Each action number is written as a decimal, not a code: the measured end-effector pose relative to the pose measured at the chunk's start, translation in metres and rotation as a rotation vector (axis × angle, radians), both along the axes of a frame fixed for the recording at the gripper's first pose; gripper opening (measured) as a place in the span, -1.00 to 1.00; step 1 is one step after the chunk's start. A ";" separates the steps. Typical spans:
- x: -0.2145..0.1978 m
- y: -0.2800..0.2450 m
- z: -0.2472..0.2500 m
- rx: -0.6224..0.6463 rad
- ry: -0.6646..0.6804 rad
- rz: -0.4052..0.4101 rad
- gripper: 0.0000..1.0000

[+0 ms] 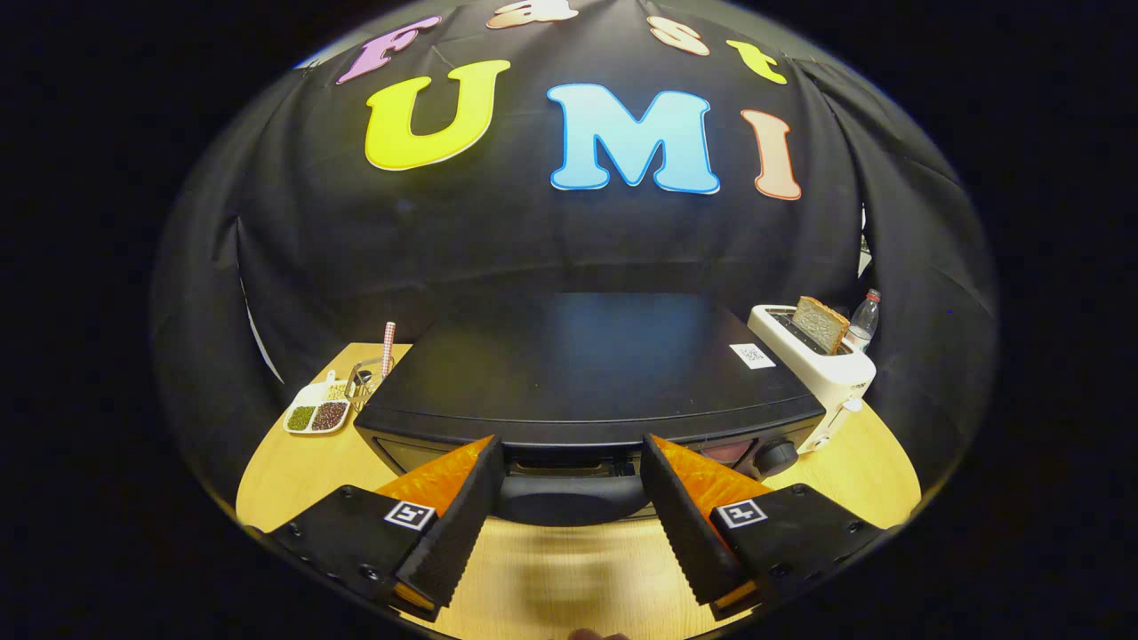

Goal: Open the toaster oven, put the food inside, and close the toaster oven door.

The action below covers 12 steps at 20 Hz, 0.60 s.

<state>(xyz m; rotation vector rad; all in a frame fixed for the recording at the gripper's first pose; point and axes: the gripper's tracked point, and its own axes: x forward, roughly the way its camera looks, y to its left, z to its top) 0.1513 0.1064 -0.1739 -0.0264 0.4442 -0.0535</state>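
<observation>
A black toaster oven (587,364) stands on the wooden table (293,471), seen from above and in front. Its dark door handle (569,500) runs across the top of the front, and a round knob (776,457) sits to the right of it. My gripper (571,443) is open, and the handle lies between its two fingers, which reach up to the oven's front edge. From this angle the door face is mostly hidden. A slice of brown bread (820,324) stands in a white toaster (822,360) to the right of the oven.
Left of the oven lies a small white tray (317,414) with compartments of beans, and behind it a metal utensil with a checked handle (388,348). A water bottle (862,322) stands behind the white toaster. Bare wood lies below the fingers.
</observation>
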 end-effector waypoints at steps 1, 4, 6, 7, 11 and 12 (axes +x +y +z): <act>-0.001 0.001 -0.001 0.002 0.008 0.000 0.97; -0.002 0.001 0.000 -0.010 0.035 0.002 0.98; -0.002 0.002 0.000 -0.009 0.043 0.003 0.98; -0.004 0.002 -0.002 -0.007 0.048 0.006 0.98; -0.011 0.000 -0.007 0.010 0.088 0.008 0.95; -0.014 0.000 -0.008 0.006 0.094 0.012 0.94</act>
